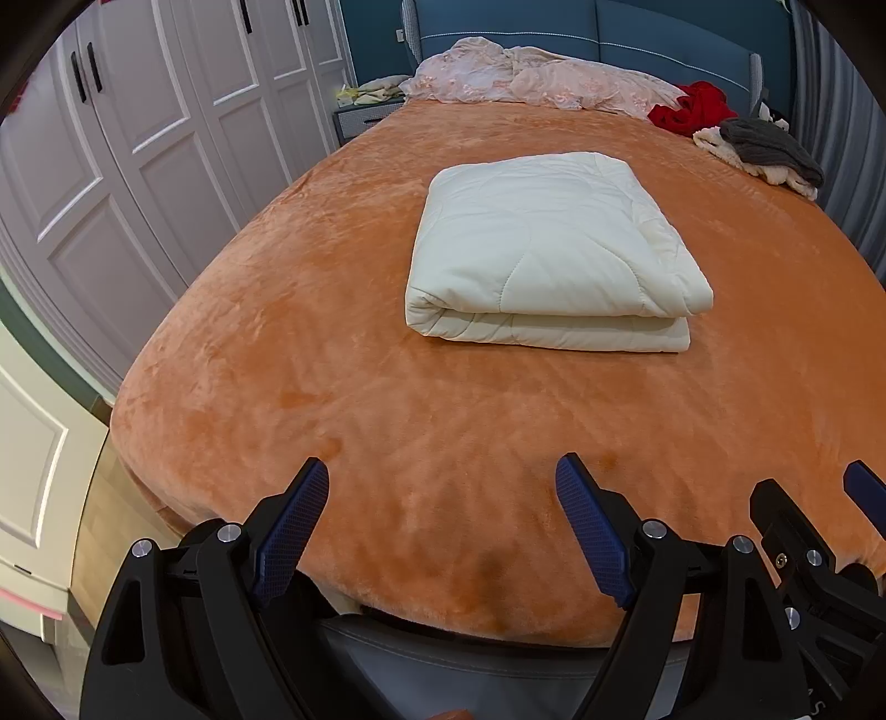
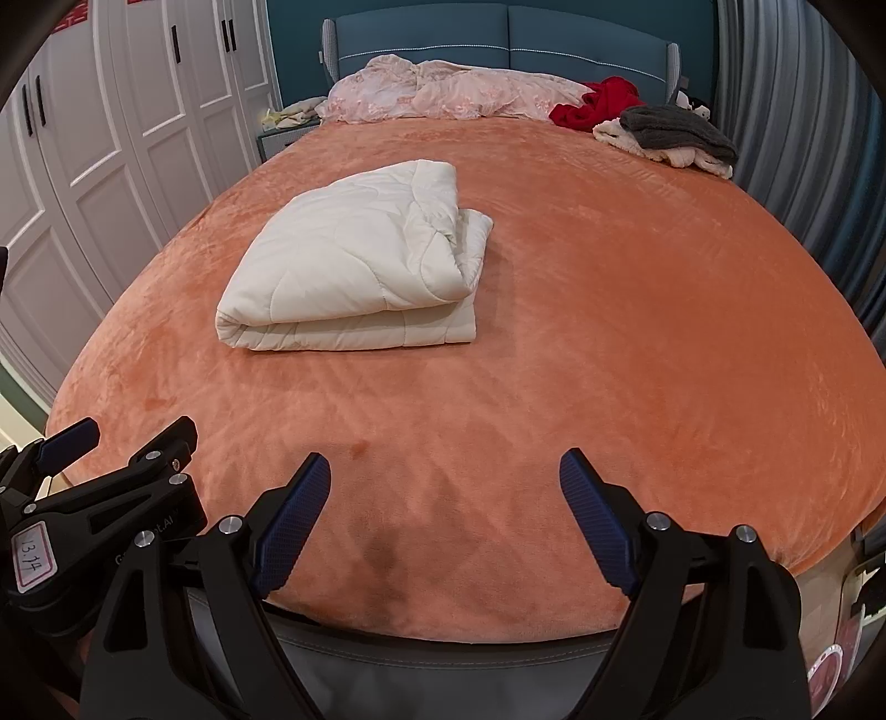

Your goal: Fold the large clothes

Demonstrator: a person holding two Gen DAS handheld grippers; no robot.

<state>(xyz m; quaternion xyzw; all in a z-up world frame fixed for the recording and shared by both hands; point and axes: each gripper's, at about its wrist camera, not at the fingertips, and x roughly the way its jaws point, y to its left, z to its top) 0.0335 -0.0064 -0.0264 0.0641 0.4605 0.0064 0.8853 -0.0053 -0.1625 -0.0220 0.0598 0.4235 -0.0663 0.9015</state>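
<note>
The left gripper [image 1: 443,487] hangs over the near edge of the bed with its jaws spread wide and nothing between them. Its fingers [image 1: 290,526] are black plastic with dark blue, finely cross-hatched pads. The right gripper [image 2: 446,484] is held the same way: jaws wide apart, empty, the same ribbed blue pads [image 2: 595,526] on black arms with silver bolts. The two tools sit side by side; each shows at the edge of the other's view.

Ahead of both grippers, well apart from the fingertips, lies the cream quilt [image 1: 548,249]. It is folded into a thick, roughly rectangular pad of padded fabric with curved stitched seams, its rounded fold facing the grippers. From the right gripper it sits ahead and to the left [image 2: 354,266], and there its far right corner looks looser, with layers bulging out.

The quilt rests on an orange plush bedspread [image 1: 332,332], a short, velvety pile with darker smudges near the fingers. Far ahead, against the blue padded headboard [image 1: 664,27], lies a crumpled pink floral cover [image 1: 526,77]. Ahead to the right sit a red garment [image 1: 692,108] and a grey knit piece [image 1: 769,147] on a cream fleecy one. White panelled wardrobe doors [image 1: 138,138] stand to the left.
</note>
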